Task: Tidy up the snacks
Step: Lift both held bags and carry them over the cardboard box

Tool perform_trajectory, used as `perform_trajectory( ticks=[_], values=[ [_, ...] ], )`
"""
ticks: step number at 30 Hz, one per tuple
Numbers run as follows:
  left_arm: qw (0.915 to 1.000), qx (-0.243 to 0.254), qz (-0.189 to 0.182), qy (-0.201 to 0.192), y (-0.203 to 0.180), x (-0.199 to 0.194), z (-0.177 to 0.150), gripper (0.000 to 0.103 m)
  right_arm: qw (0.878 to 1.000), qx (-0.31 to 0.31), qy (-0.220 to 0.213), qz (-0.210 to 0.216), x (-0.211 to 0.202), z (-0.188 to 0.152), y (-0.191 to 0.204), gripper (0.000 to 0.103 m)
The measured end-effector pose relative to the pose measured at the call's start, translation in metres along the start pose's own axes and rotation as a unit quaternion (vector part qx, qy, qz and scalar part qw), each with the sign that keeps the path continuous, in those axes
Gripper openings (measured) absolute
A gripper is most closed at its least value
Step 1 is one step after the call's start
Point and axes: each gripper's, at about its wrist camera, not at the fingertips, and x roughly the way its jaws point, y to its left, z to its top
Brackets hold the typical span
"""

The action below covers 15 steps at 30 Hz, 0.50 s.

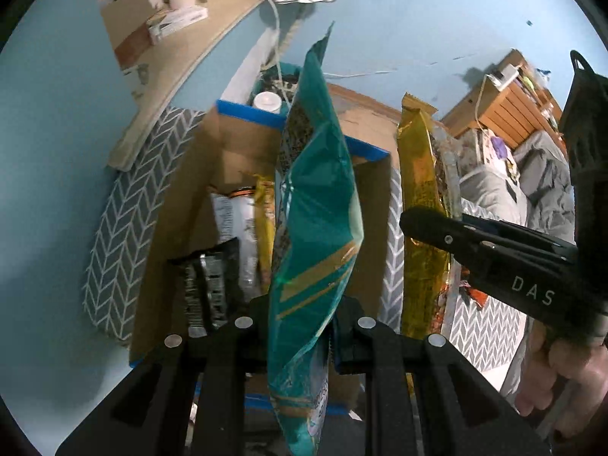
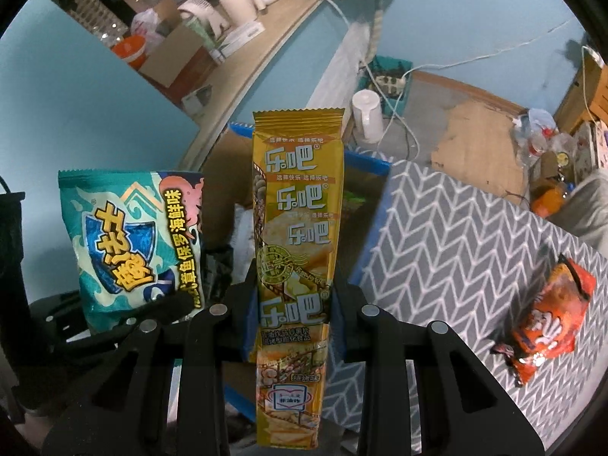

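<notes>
My left gripper [image 1: 300, 326] is shut on a teal snack bag [image 1: 315, 205], held edge-on above an open cardboard box [image 1: 178, 205] with blue tape on its rim. Several snack packs [image 1: 231, 220] lie inside the box. My right gripper [image 2: 290, 315] is shut on a long yellow snack pack [image 2: 296, 228], upright over the same box [image 2: 224, 152]. In the left wrist view the right gripper [image 1: 418, 224] clamps the yellow pack [image 1: 418, 197] just right of the box. The teal bag [image 2: 133, 239] hangs at the left of the right wrist view.
The box sits on a grey chevron cloth [image 2: 456, 235]. An orange snack bag [image 2: 547, 311] lies on that cloth at the right. A wooden shelf [image 1: 182, 60] with cups and boxes runs behind. A white jug [image 2: 366, 114] and cables stand beyond the box.
</notes>
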Motion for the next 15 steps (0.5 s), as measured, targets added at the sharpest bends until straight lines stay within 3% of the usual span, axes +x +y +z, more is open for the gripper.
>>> perform_trajectory(
  ticks=[15],
  values=[
    [0.9992, -0.028, 0.015, 0.026, 0.036, 0.025, -0.005, 0.02, 0.999, -0.003, 0.05, 0.005, 0.052, 0.012, 0.024, 0.034]
  ],
)
